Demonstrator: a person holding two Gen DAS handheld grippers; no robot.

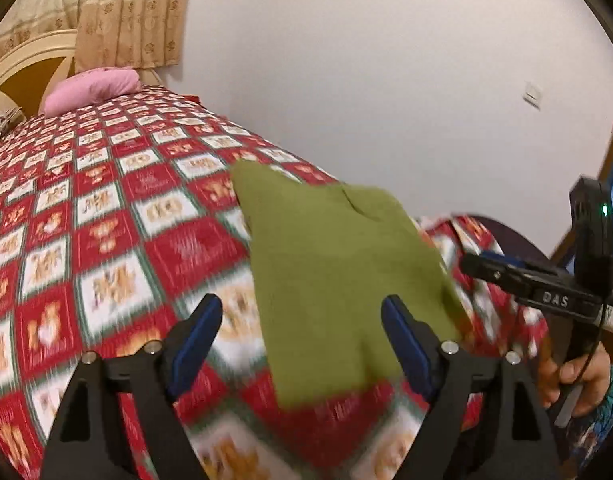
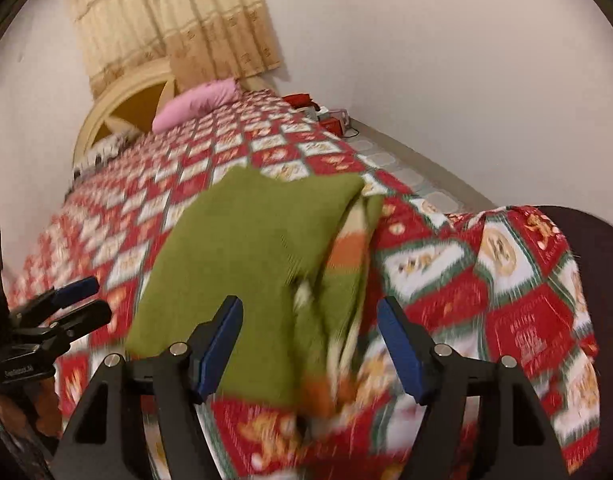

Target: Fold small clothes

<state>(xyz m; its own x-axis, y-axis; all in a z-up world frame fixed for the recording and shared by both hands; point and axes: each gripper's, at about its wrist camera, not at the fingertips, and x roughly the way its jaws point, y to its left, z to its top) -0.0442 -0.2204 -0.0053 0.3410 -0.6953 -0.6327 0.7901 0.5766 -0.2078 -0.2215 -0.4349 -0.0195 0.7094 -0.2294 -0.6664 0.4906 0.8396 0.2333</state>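
The left gripper (image 1: 302, 336) is shown with its blue-padded fingers (image 1: 198, 332) spread apart and nothing clamped; it is angled downward. The right gripper (image 2: 310, 340) is likewise held spread and empty, tilted down toward the bed, and a hand (image 1: 578, 376) is seen grasping its handle. The folded green garment (image 2: 242, 264) is laid flat on the checked bedspread (image 1: 106, 240) near the bed's foot edge, beneath and beyond both pairs of fingers, its striped side exposed on the right.
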